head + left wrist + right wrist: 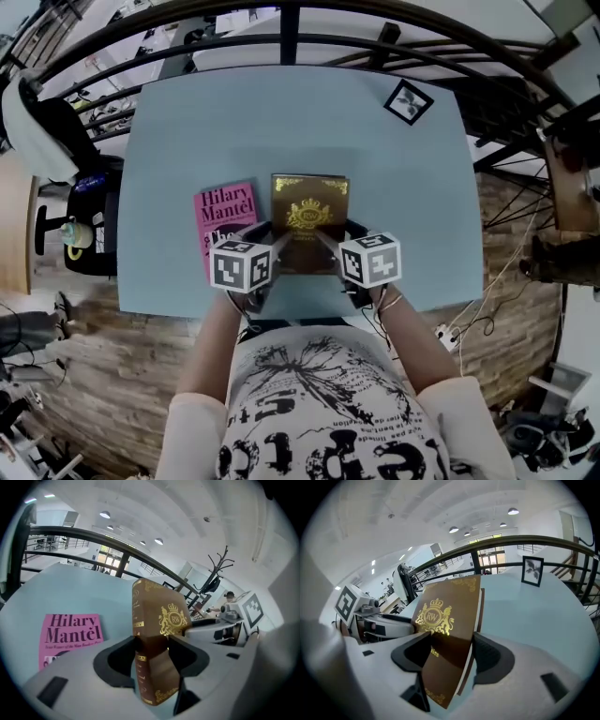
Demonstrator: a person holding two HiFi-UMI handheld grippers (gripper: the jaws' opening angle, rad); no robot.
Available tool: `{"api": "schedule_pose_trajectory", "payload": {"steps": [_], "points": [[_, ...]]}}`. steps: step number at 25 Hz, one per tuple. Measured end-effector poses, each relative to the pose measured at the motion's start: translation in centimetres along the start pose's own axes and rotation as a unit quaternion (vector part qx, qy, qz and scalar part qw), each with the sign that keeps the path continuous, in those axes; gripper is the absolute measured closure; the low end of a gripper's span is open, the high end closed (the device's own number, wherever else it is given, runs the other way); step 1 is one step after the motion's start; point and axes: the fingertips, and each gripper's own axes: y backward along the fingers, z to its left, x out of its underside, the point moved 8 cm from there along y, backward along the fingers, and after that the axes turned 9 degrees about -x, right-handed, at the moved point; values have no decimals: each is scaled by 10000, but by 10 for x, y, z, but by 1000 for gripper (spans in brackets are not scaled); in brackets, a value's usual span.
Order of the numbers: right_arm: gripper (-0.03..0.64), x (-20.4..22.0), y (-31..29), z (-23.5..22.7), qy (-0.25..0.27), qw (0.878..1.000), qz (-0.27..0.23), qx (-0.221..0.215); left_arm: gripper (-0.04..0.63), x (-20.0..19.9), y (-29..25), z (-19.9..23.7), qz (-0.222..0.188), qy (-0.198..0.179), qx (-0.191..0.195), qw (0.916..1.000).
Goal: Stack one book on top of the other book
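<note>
- While the pink Hilary Mantel book (223,214) (70,632) lies flat, cover up, on the pale blue table (281,122), the brown RW hardback (309,208) (159,616) (447,606) sits just to its right, held at its near edge from both sides.
- The left gripper (265,234) (152,653) has its jaws fairly wide and pressed on the hardback's near spine corner, with the spine facing its camera.
- The right gripper (328,239) (450,651) clamps the near corner on the page-edge side, its jaws likewise wide, with pads against the cover and the underside.
- In both gripper views the hardback tilts away from the tabletop; whether its far edge is clear of the table cannot be told.
- A small black-framed picture (408,101) (532,570) stands at the table's far right corner, well apart from both books.
</note>
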Motion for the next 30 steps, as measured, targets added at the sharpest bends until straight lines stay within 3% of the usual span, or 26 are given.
{"api": "schedule_pose_trajectory", "payload": {"steps": [9, 16, 22, 30], "points": [[353, -31, -41, 84, 354, 9989, -94, -279, 377, -7, 79, 69, -509, 294, -410, 9974], [353, -34, -90, 129, 439, 9969, 257, -598, 383, 11, 114, 122, -475, 580, -773, 9942], [353, -25, -126, 142, 413, 9950, 590, -697, 383, 35, 109, 153, -222, 822, -743, 9936], [353, -19, -153, 129, 81, 9952, 646, -728, 383, 44, 87, 174, -120, 1275, -647, 9897]]}}
